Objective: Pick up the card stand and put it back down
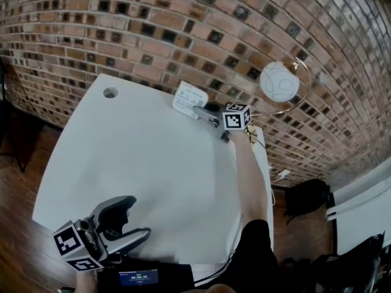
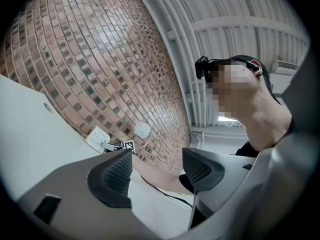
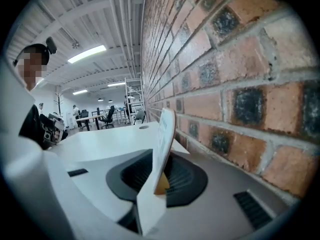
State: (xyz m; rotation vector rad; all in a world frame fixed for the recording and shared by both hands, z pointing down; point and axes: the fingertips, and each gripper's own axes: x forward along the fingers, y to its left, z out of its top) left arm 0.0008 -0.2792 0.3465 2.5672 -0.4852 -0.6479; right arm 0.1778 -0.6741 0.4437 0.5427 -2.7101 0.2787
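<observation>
Standing at one o'clock on the desk (image 1: pixel 140 157), card stand (image 1: pixel 190 99) is flanked by loosened right tongs (image 1: pixel 204 115), apparently set down; left tongs (image 1: pixel 131 220), unneeded, are held parted, empty, at seven o'clock.

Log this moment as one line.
left gripper: open, empty | right gripper: open around card stand | card stand: upright beside brick wall

I see a white table (image 1: pixel 140 163) pushed up against the brick wall (image 1: pixel 183 29). Its round cable hole (image 1: pixel 110 93) is at 11 o'clock. The card stand (image 1: pixel 188 97) stands on the tabletop at 1 o'clock, near the far edge.
</observation>
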